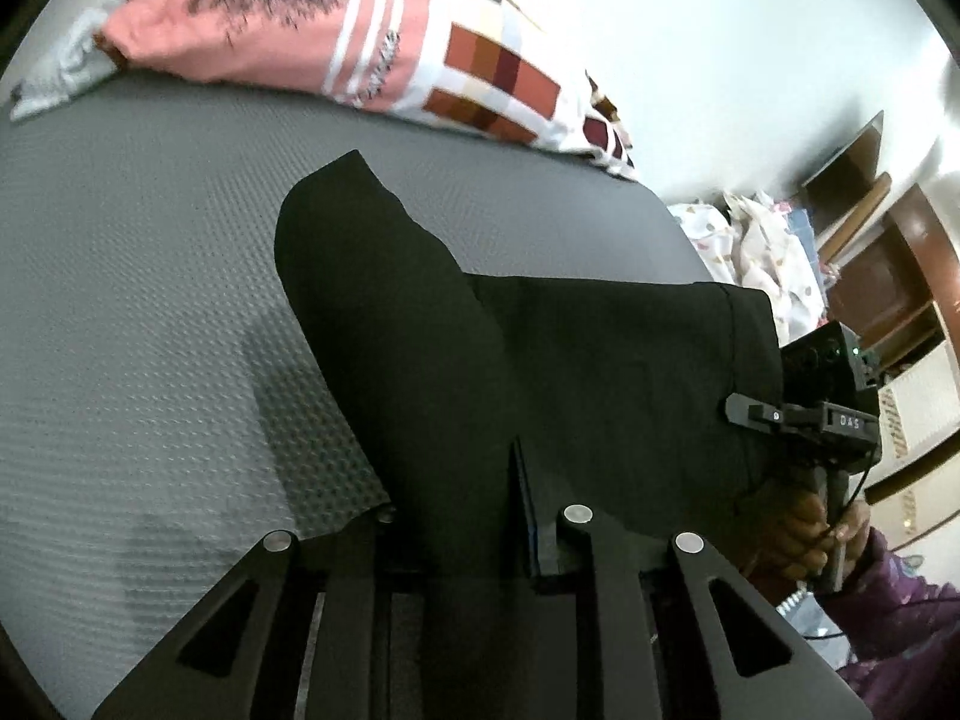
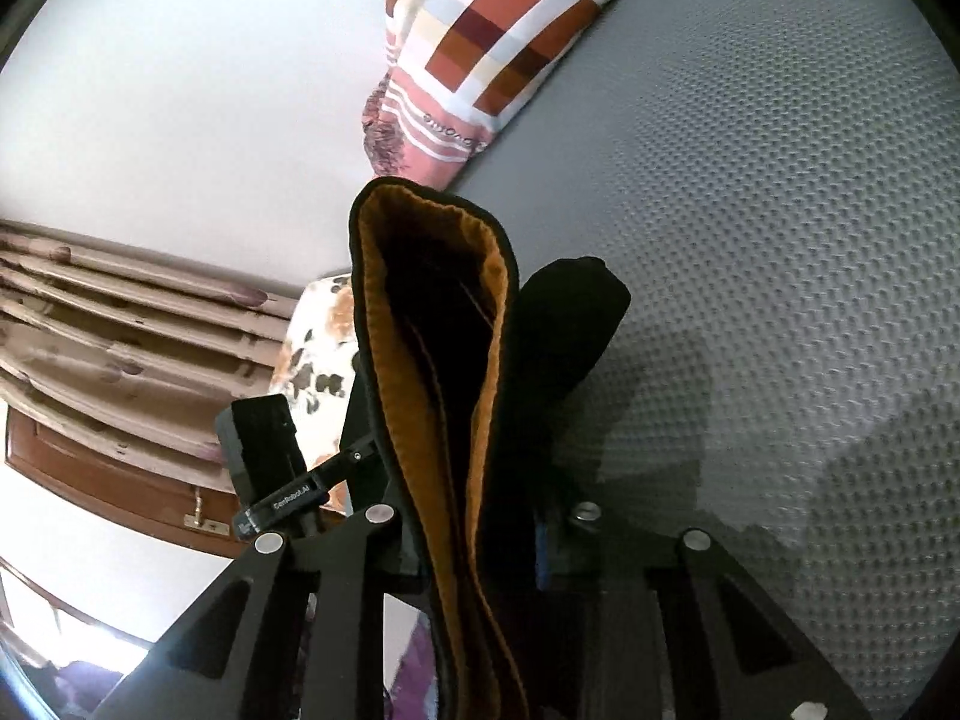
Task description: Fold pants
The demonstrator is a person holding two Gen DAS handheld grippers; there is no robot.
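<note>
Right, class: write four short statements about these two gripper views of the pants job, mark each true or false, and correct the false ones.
1. The pants are black outside. True.
2. Their lining, seen in the right wrist view, is blue. False: it is orange-brown.
3. Both the left gripper and the right gripper are shut on the pants. True.
4. The grey mat is smooth. False: it has a bumpy texture.
</note>
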